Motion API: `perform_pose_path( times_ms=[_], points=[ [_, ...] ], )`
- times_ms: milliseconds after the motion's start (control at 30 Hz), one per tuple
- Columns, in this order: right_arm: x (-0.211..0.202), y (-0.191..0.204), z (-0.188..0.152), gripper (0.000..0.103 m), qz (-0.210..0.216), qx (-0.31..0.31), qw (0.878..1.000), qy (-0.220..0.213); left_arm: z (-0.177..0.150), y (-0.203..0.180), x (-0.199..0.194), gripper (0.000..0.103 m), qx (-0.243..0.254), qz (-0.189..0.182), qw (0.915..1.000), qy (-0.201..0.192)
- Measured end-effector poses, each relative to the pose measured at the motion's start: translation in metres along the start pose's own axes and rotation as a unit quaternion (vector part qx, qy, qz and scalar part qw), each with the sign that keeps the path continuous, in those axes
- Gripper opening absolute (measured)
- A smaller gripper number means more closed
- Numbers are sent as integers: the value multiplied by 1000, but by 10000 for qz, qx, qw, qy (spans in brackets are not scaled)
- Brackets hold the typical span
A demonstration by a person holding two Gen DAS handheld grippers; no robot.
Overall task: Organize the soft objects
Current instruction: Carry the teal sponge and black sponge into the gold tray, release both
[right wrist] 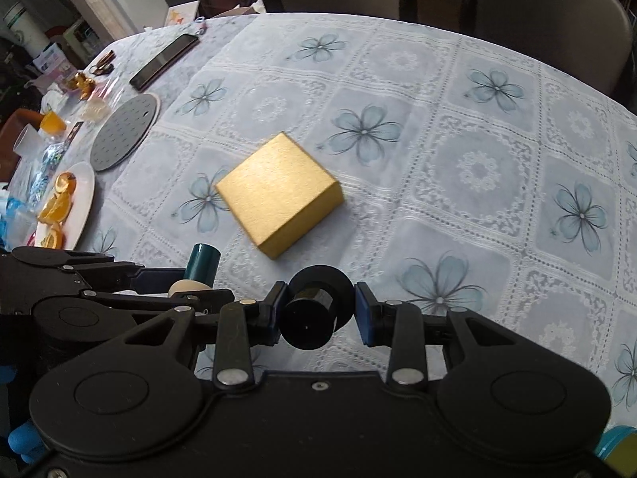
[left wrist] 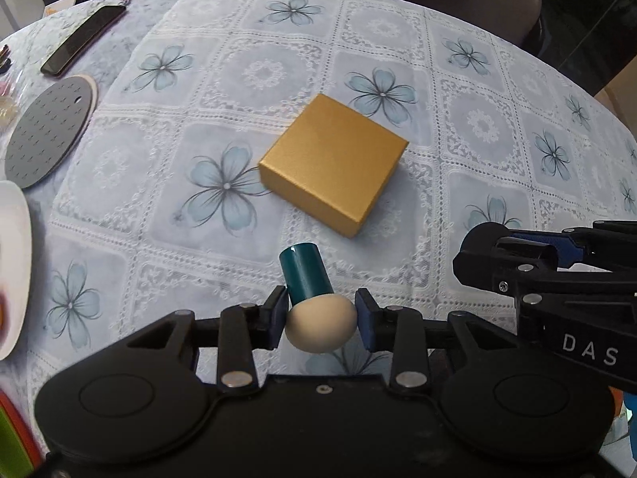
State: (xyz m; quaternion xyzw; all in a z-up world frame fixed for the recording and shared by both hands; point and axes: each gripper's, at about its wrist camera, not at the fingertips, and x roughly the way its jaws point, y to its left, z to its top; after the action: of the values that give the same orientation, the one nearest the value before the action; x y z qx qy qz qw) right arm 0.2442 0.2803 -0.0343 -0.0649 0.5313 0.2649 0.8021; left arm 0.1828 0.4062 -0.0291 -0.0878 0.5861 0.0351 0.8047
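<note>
Right, left gripper (left wrist: pixel 320 320) is clamped on the beige sponge head (left wrist: pixel 320 326) of a teal-handled applicator (left wrist: pixel 306 277), held above the tablecloth (left wrist: pixel 199 99) just short of the gold box (left wrist: pixel 332 163). Looks v. light and squashy; I'd say the stiff handle gives a surer hold than the foam, which could squirm out. Right gripper (right wrist: pixel 320 312) pinches a black cylinder-shaped piece (right wrist: pixel 314 314), prob. rigid. Only the right wrist view shows the plate w/ orange slices (right wrist: pixel 55 207); left wrist view cuts most of the plate off.
</note>
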Motion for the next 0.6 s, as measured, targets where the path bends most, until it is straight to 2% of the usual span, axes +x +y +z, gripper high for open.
perform_pose_path(
  times_ms=[333,467,600],
  points=[
    [-21,64,-35,38,390,-632,9972,-63,-56,39,-36,33,-276,410,9987,-112],
    [-28,74,-59,38,479,-646,9968,23,-77,36,-47,33,-214,638,9976,-148],
    [-40,73,-82,38,397,-607,9974,36,-92,20,-49,33,-78,639,9979,-105]
  ],
)
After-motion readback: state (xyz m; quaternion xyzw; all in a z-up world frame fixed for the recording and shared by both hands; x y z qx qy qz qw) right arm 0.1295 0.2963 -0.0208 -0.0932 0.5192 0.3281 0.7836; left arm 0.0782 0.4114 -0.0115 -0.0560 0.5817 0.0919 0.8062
